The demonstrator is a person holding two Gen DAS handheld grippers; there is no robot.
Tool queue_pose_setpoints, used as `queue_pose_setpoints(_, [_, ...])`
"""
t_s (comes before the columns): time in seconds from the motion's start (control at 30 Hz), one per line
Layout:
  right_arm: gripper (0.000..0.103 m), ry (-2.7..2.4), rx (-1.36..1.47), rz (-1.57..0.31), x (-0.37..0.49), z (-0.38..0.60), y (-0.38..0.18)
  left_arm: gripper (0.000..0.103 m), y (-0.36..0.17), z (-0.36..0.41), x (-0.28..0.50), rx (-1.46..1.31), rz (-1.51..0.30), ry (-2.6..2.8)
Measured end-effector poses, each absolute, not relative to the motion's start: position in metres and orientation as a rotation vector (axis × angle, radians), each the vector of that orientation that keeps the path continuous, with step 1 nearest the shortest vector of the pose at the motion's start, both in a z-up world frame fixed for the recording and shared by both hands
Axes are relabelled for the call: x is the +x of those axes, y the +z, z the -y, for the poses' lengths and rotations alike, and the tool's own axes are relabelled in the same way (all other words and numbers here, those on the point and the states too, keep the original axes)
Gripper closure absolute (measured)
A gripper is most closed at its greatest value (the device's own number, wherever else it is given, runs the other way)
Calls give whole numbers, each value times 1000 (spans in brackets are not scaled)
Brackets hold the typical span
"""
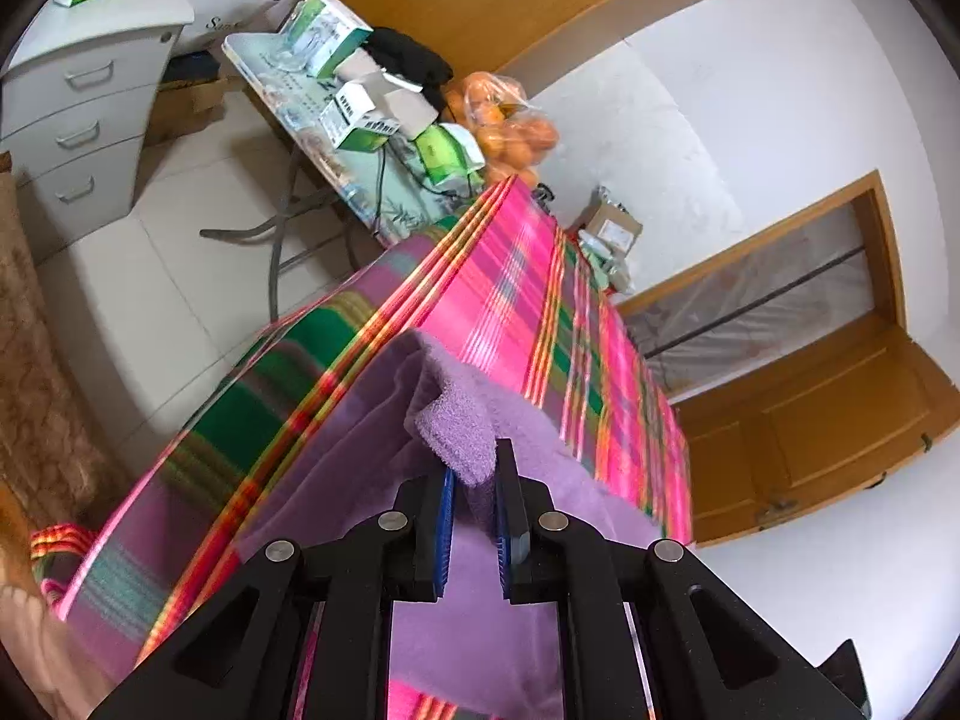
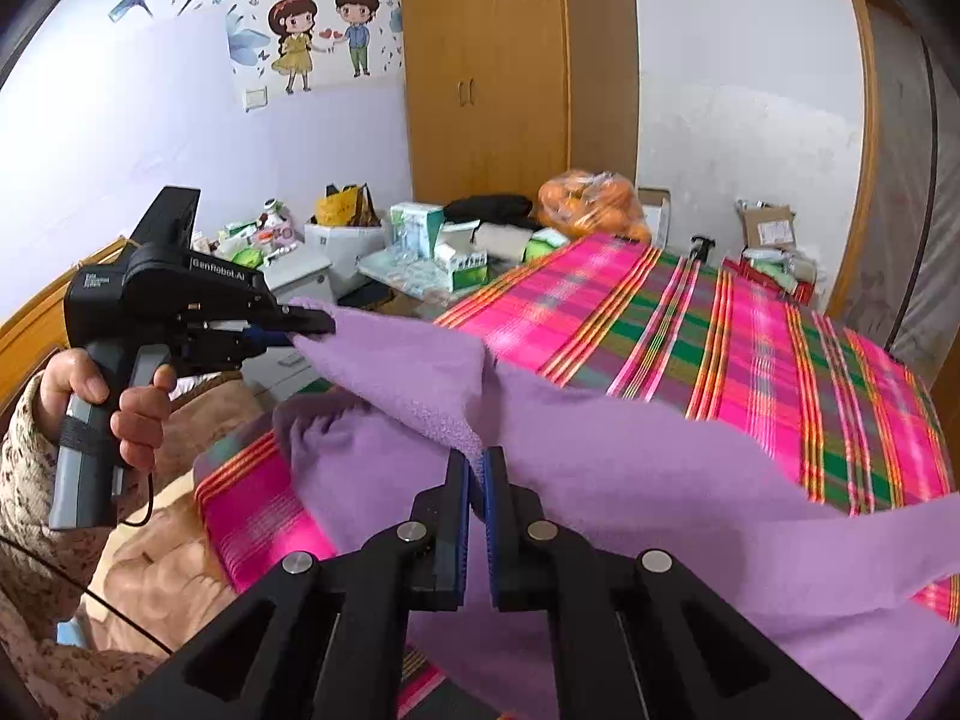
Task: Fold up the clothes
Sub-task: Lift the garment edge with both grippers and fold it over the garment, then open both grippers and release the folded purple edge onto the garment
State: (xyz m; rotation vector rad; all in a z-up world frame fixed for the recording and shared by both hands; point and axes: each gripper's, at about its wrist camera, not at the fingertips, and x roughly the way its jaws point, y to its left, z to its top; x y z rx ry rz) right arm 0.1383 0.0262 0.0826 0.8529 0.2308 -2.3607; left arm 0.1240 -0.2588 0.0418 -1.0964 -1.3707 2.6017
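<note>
Garment: we saw a purple fleece garment point(image 2: 630, 468) spread over the pink, green and yellow plaid sheet point(image 2: 750, 336) of the bed, partly lifted off it along its near edge.
Left tool: the left tool point(image 1: 474, 468) was pinching a thick fold of the purple fleece between its blue pads; the fabric bulged out above the fingertips. In the right wrist view we saw the same tool point(image 2: 306, 324) from the side, gripping a corner of the garment raised clear of the sheet, with the cloth pulled taut from it toward the right tool.
Right tool: the right tool point(image 2: 477, 462) had its jaws pressed almost together on a thin edge of the fleece, which ran between the blue pads.
Hand: a hand point(image 2: 120, 402) in a speckled knit sleeve held the grey handle of the left tool, a black cable hanging from it.
Bedding: a brown blanket point(image 2: 174, 564) lay at the near left of the bed, beside the sheet.
Surface: beyond the bed we saw a folding surface point(image 1: 336, 180) crowded with green and white boxes and a bag of oranges point(image 1: 510, 126).
Surroundings: a grey drawer cabinet point(image 1: 78, 138) stood on the tiled floor, a wooden wardrobe point(image 2: 486, 72) against the wall, and a cartoon sticker point(image 2: 324, 36) to its left.
</note>
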Motion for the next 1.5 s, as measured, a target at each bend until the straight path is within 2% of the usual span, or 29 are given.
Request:
queue_pose_setpoints(0.47, [98, -2285, 1015, -205, 152, -27, 38, 91, 11, 256, 145, -1229, 1325, 2614])
queue_pose_setpoints(0.9, [97, -2229, 1134, -197, 146, -24, 2, 90, -16, 262, 145, -1324, 1393, 2561])
queue_pose_setpoints(1.2, [90, -2187, 1172, -125, 144, -30, -2, 88, -15, 264, 147, -1328, 1402, 2560])
queue_pose_setpoints(1.5, [89, -2098, 1223, -15, 145, -41, 1, 88, -12, 263, 148, -1342, 1421, 2564])
